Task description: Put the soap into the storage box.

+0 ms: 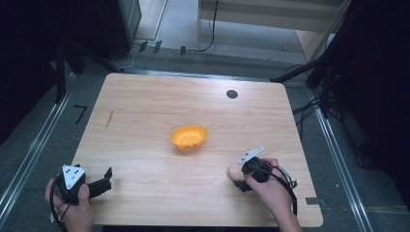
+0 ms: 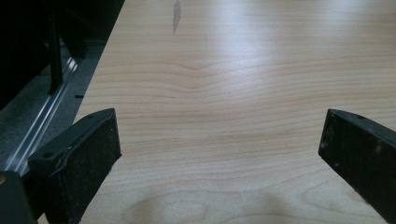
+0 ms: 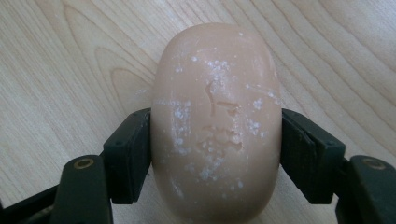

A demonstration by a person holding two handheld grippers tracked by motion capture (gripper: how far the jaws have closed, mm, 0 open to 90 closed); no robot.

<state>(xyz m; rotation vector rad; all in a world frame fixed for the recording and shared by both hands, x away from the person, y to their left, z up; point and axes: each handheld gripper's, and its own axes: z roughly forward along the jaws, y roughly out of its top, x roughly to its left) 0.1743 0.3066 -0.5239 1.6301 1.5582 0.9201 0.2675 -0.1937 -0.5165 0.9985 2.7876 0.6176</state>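
Right gripper view: right tongs clamp the soap bar across its width, long axis running up-frame; left tongs gape wide.

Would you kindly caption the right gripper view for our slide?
Right gripper clamps a peach soap bar on the wooden table.

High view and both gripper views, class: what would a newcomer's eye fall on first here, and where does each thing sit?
First, the orange bowl, bright near the middle of the pale wooden table. Next, the pinkish oval soap bar, speckled white, clamped between the pads of the right gripper near the table's front right. At the front left corner, the left gripper rests with jaws wide apart over bare wood.
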